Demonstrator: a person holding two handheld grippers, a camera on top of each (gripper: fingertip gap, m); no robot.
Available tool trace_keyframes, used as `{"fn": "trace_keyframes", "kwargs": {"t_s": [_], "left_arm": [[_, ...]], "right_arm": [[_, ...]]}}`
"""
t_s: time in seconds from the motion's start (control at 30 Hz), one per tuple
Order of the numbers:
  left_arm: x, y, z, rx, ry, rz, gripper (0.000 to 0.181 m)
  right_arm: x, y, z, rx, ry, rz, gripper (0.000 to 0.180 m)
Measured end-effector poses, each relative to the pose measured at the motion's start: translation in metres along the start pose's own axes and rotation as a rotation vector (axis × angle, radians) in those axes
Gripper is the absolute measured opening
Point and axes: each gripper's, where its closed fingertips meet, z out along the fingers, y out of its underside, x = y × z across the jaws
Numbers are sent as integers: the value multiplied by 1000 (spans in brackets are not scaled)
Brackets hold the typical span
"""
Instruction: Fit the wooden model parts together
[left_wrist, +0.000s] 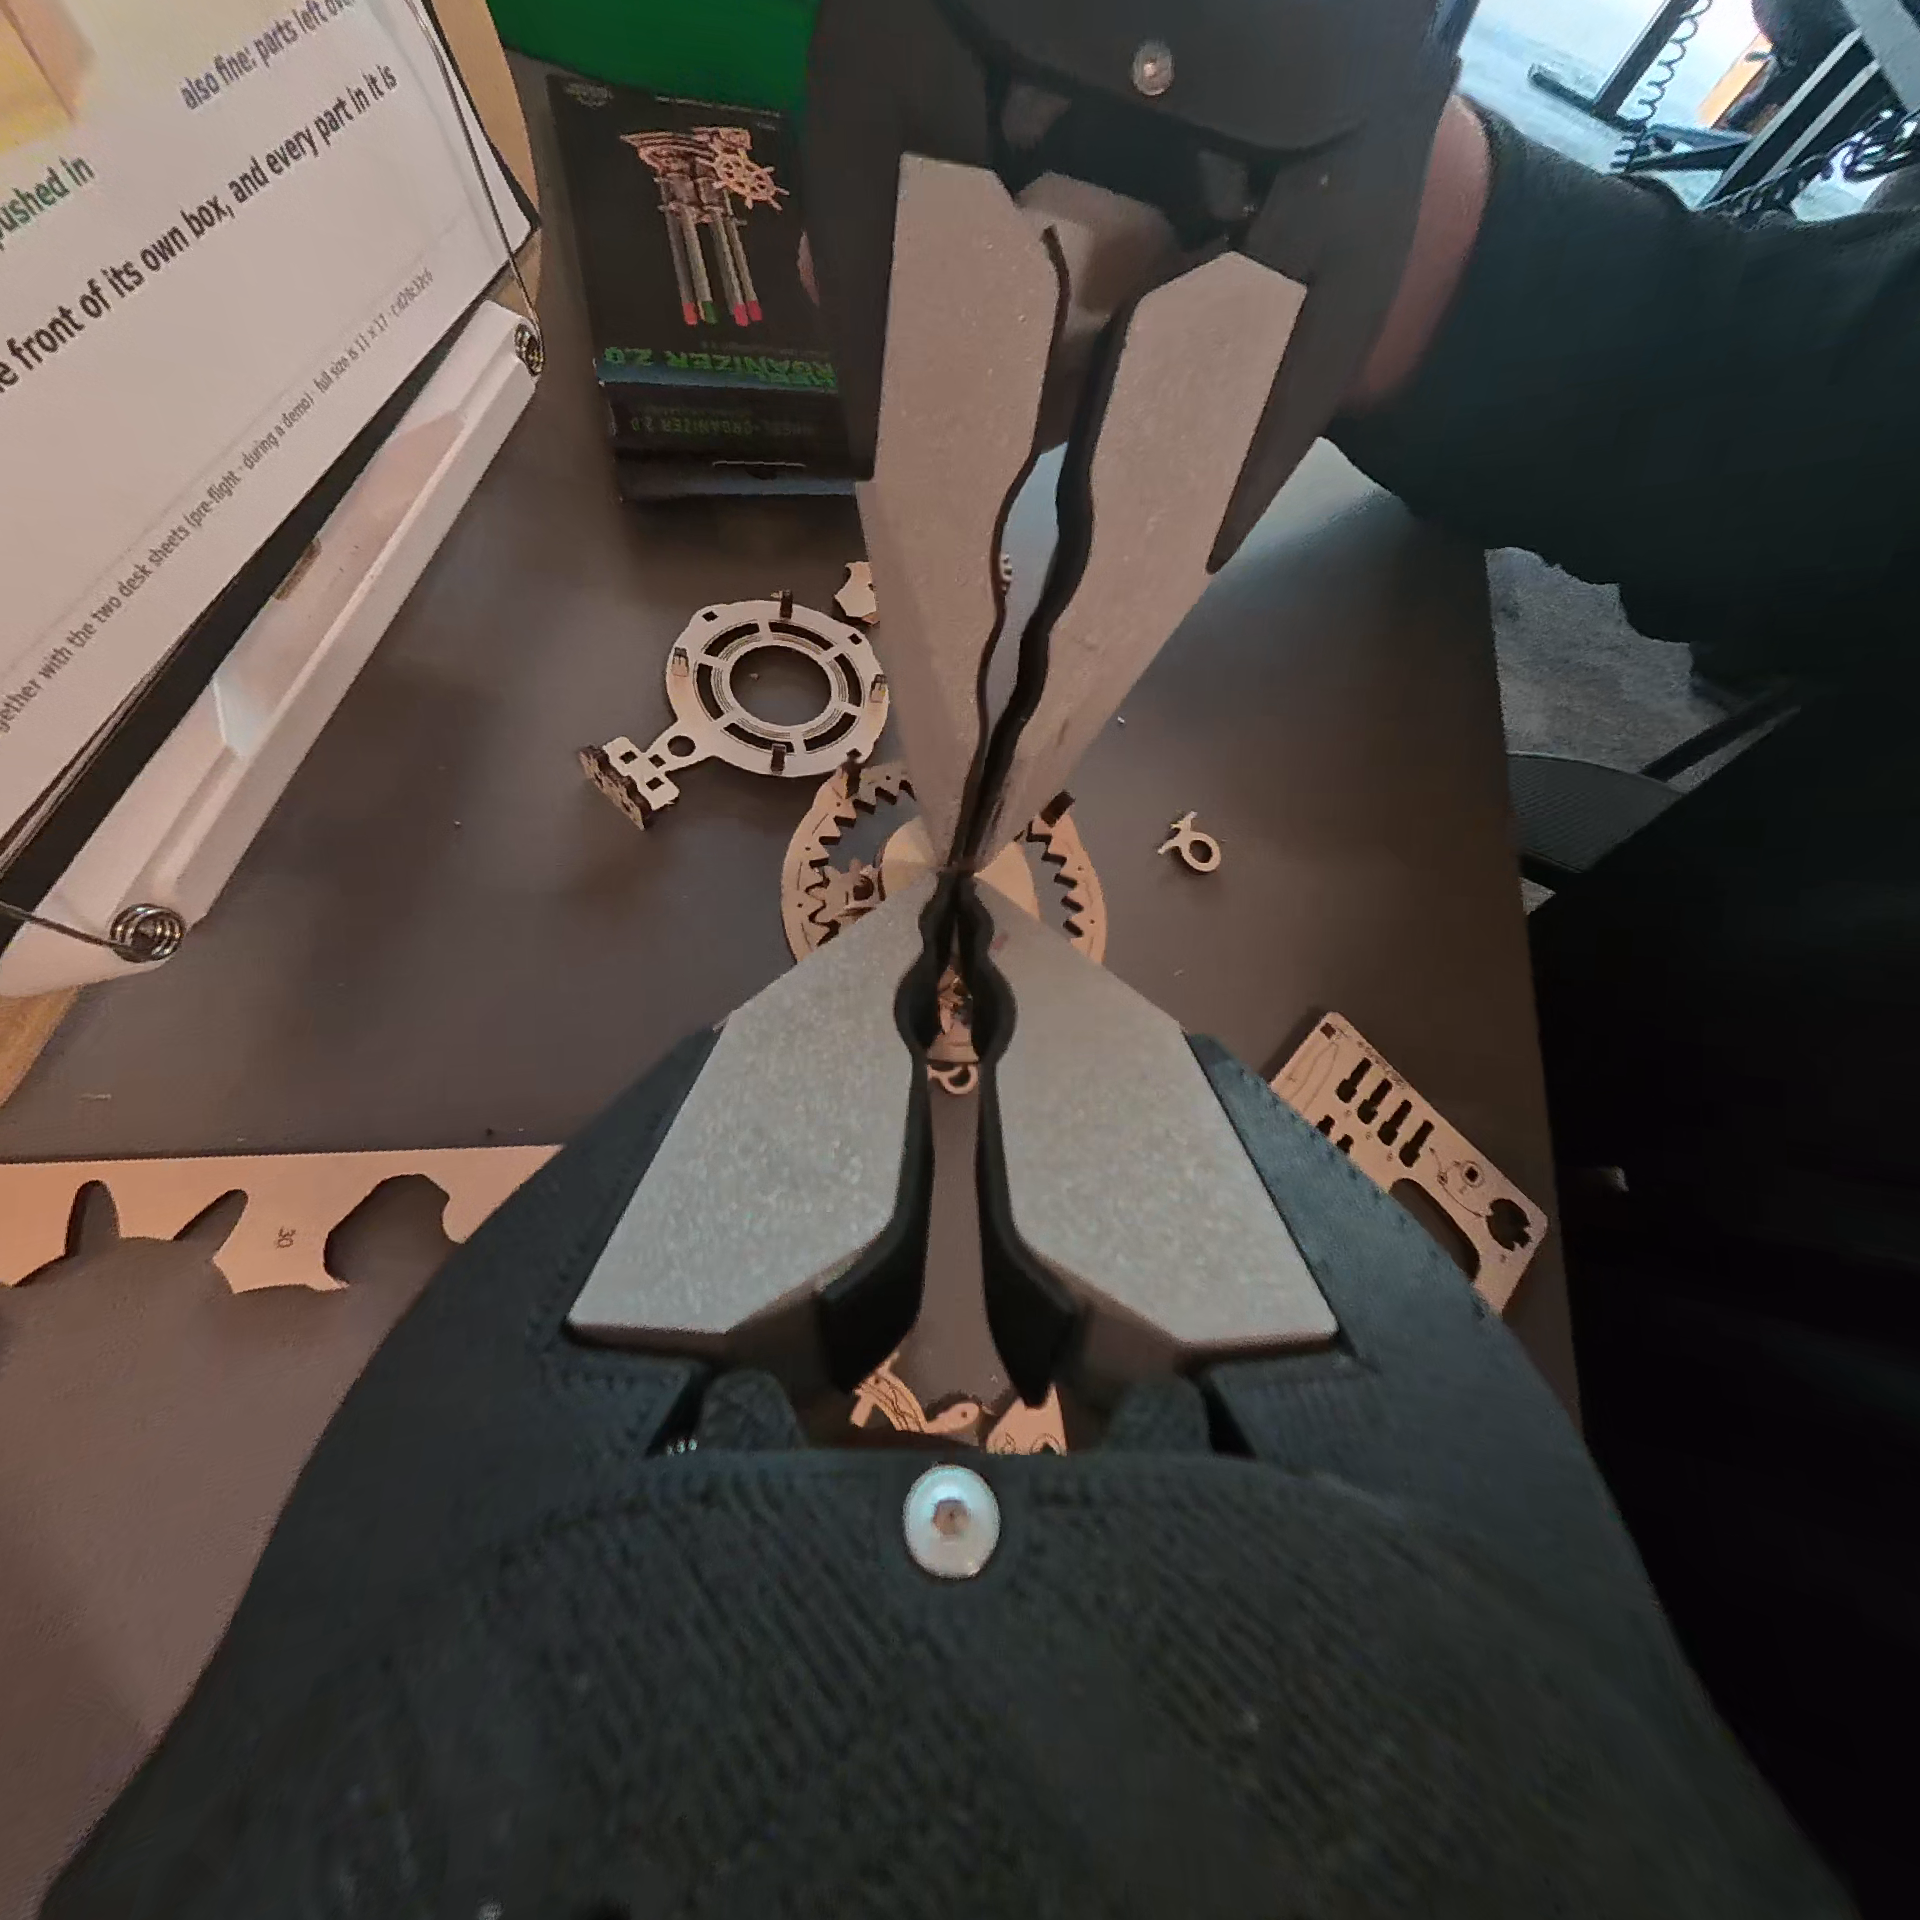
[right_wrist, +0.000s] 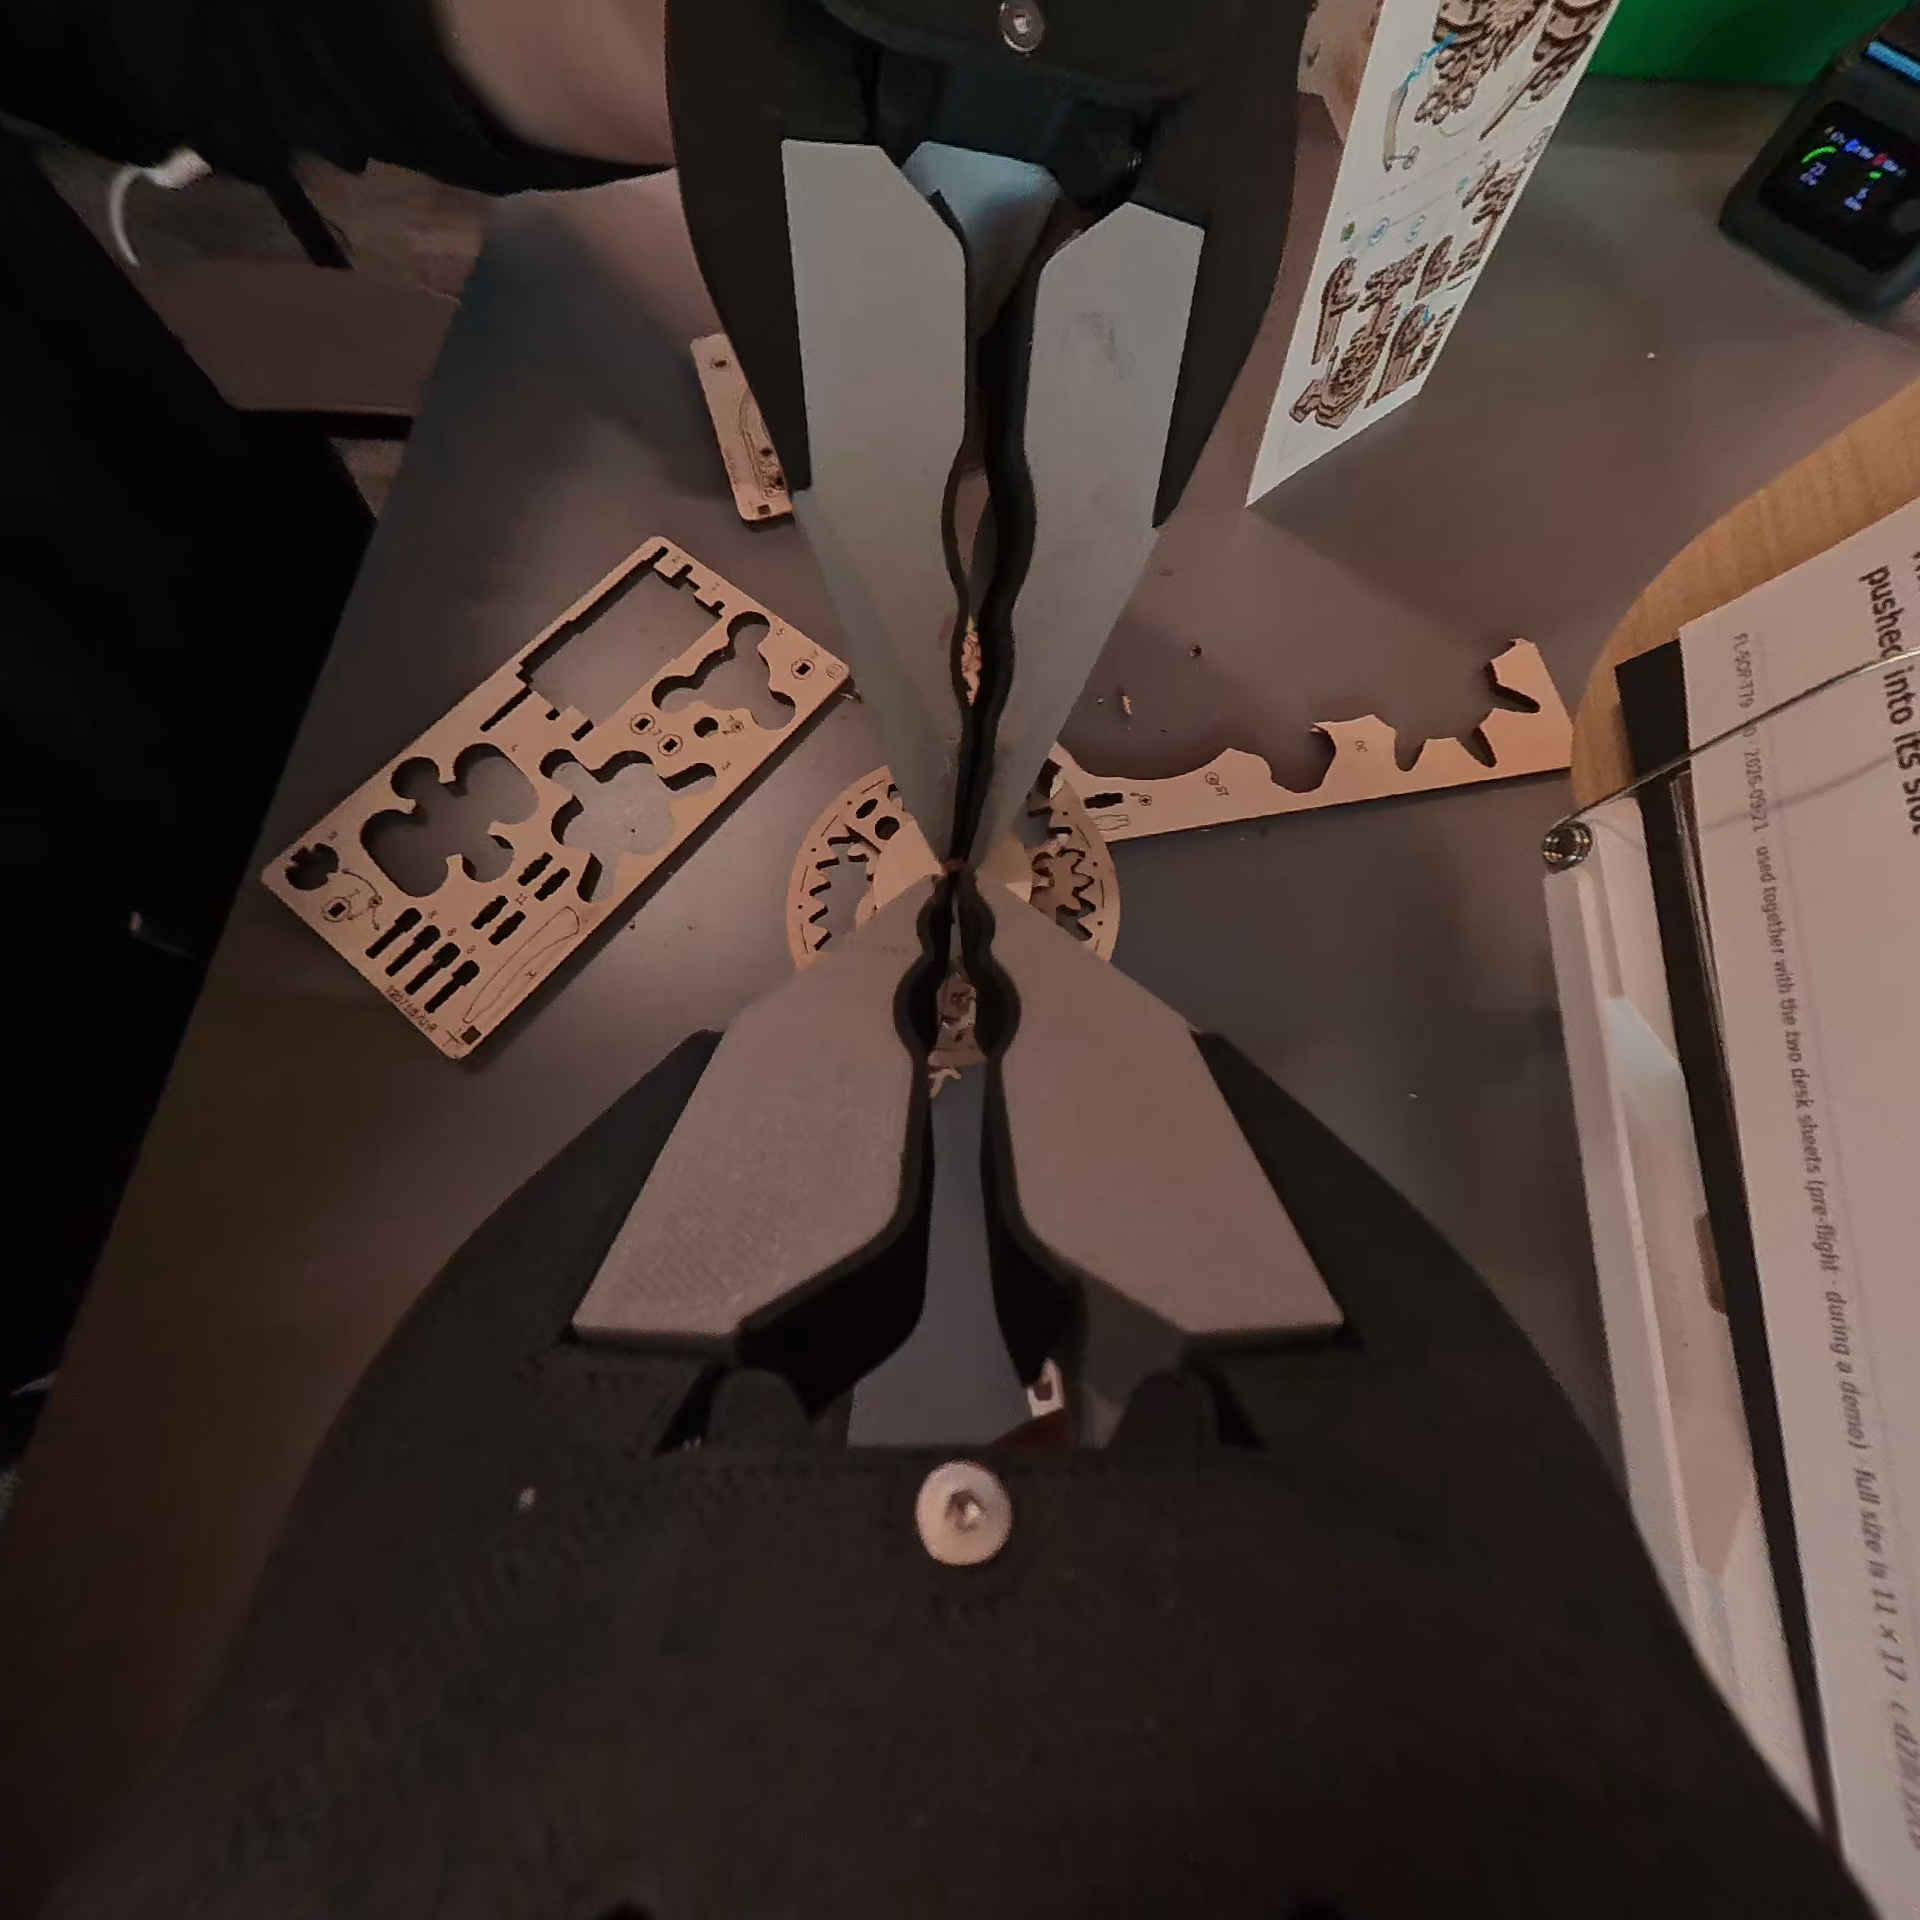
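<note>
Left tongs (left_wrist: 954, 891) and right tongs (right_wrist: 958, 883) pressed together, tip to tip, over round toothed wooden gear ring (left_wrist: 1070, 883) on dark bench (left_wrist: 416, 935); tiny peg possibly pinched, cannot tell. Step: likely seating small part. Next: precise alignment, gentle press.

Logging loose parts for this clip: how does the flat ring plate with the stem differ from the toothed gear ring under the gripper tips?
The ring plate lies in the open, fully visible; the gear ring is largely hidden beneath both grippers' tips. The ring plate has curved slots, small upright pegs and a side stem; the gear ring has inward teeth and no visible stem. Both are pale wood, flat on the dark table.
</note>
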Motion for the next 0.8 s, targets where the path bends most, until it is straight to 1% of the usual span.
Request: {"fn": "trace_keyframes", "kwargs": {"t_s": [0.07, 0.1, 0.13, 0.2, 0.27, 0.33, 0.4, 0.47, 0.57, 0.7, 0.8], "left_arm": [[1, -1, 0, -9, -25, 28, 0], [1, -1, 0, -15, -44, 41, 0], [2, -2, -1, -19, -53, 50, 10], [2, -2, -3, -32, -70, 71, 10], [-2, -2, -2, -44, -103, 89, 7], [0, -2, 0, -51, -97, 93, 5], [0, -1, 1, -53, -104, 104, 3], [-1, -2, 2, -53, -115, 117, 0], [1, -1, 3, -58, -90, 110, 0], [1, 0, 2, -44, -65, 91, 0], [0, 1, 1, -40, -44, 60, 0]], "right_arm": [[0, 0, -1, 2, 0, -13, 0], [2, 0, -3, -1, 15, -19, 7], [4, -1, -5, 2, 30, -15, 12], [3, -4, -9, 15, 23, -11, 10], [4, 0, -9, -19, 42, -34, 8], [2, 5, -7, -61, 41, -58, 6], [3, 5, -6, -73, 61, -73, 0], [5, 5, -6, -78, 74, -76, 0], [2, 4, -4, -77, 52, -77, 0], [1, 5, -4, -112, 74, -145, 0], [1, 4, -3, -110, 65, -138, 0]]}}
